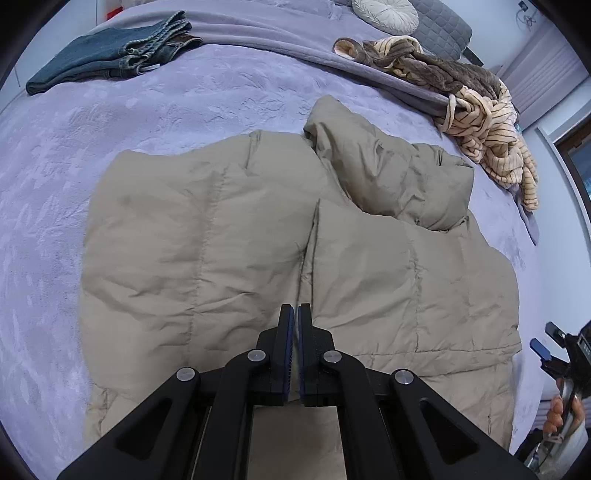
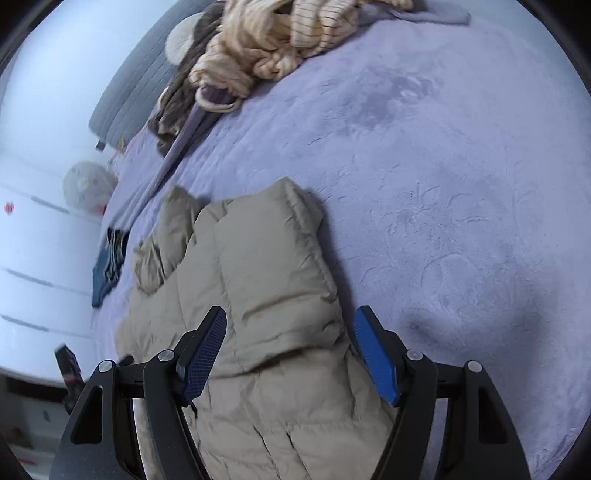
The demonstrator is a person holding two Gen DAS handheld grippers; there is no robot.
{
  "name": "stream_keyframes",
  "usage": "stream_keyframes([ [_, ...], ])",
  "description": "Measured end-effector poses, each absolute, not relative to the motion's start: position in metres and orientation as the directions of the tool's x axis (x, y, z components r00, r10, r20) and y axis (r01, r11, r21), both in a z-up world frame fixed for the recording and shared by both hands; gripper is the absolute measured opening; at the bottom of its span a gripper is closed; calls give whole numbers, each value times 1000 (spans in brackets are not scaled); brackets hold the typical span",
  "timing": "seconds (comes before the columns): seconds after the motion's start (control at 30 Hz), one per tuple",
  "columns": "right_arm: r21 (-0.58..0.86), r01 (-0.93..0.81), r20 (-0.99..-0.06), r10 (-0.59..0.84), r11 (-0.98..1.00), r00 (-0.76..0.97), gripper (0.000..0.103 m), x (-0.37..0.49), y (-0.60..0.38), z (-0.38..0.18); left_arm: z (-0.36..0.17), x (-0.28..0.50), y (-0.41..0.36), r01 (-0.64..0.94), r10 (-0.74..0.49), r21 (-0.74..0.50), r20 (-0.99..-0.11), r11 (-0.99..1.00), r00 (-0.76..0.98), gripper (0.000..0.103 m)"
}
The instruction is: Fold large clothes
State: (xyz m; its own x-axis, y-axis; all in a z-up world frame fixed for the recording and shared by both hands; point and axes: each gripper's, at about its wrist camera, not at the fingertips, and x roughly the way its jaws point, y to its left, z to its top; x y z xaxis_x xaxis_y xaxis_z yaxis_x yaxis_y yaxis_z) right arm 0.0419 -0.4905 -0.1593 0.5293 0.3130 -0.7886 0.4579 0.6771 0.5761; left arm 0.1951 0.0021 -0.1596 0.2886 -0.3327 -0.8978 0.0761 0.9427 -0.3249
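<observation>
The left tool point(image 1: 296, 308) reaches forward low over the middle of the beige puffer jacket point(image 1: 258, 240), its two blue-padded fingers point(image 1: 288, 325) drawn almost together with only a thin slit between them; nothing shows between the pads, and whether the tips touch the fabric cannot be told. The jacket lies spread flat on the lavender bed cover point(image 1: 110, 129), with its front seam running away from the left tool's tips and one sleeve point(image 1: 369, 158) folded across the upper right part of the body. In the left wrist view, the right tool point(image 1: 546, 339) appears at the right edge of the bed, held up by a hand point(image 1: 561, 413) wrapped around its handle. Seen from its own camera, the right tool point(image 2: 290, 325) is tilted over the jacket's edge point(image 2: 258, 295) with its jaws spread wide, one blue pad point(image 2: 205, 354) over the padded fabric and the other point(image 2: 375, 358) near where the jacket meets the bed cover point(image 2: 443, 184); it holds nothing. This view is somewhat blurred. Folded blue jeans point(image 1: 107, 55) rest far off at the top left of the bed. A heap of cream striped and brown fleece clothing point(image 1: 476, 110) sits at the far right edge, well apart from the jacket. A round pale cushion point(image 1: 384, 14) lies by the grey headboard point(image 1: 443, 26).
</observation>
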Motion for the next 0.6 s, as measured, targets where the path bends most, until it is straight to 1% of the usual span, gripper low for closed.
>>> stream_keyframes([
  [0.1, 678, 518, -732, 407, 522, 547, 75, 64, -511, -198, -157, 196, -10, 95, -334, -321, -896, 942, 291, 3],
  [0.13, 716, 534, -698, 451, 450, 556, 67, 70, -514, -213, -157, 196, -12, 102, -331, -315, -898, 944, 289, 3],
  [0.17, 745, 544, -666, 487, 386, 565, 55, 75, -513, -226, -155, 196, -14, 108, -326, -307, -900, 945, 289, 3],
  [0.2, 757, 545, -650, 509, 361, 565, 36, 80, -509, -233, -154, 196, -16, 114, -322, -301, -901, 947, 292, 3],
  [0.23, 760, 532, -645, 525, 372, 555, 34, 86, -502, -235, -152, 195, -16, 119, -319, -297, -900, 948, 296, 3],
  [0.3, 764, 478, -644, 542, 432, 539, 33, 96, -486, -230, -149, 195, -16, 126, -317, -292, -897, 948, 306, 3],
  [0.33, 752, 447, -660, 545, 485, 517, 33, 101, -476, -226, -148, 195, -15, 132, -322, -295, -894, 946, 311, 3],
  [0.43, 622, 415, -776, 454, 664, 437, 33, 114, -460, -218, -144, 197, -17, 146, -326, -294, -889, 945, 322, 3],
  [0.47, 595, 423, -797, 432, 683, 423, 35, 115, -459, -218, -142, 198, -19, 150, -326, -292, -886, 945, 328, 3],
  [0.5, 578, 439, -809, 414, 688, 418, 39, 115, -461, -215, -140, 199, -21, 155, -329, -293, -883, 943, 334, 3],
  [0.53, 560, 453, -821, 390, 694, 417, 47, 114, -463, -210, -137, 201, -22, 164, -338, -298, -878, 940, 340, 3],
  [0.6, 491, 468, -855, 304, 734, 420, 49, 109, -465, -194, -133, 207, -27, 183, -350, -303, -872, 935, 344, 3],
])
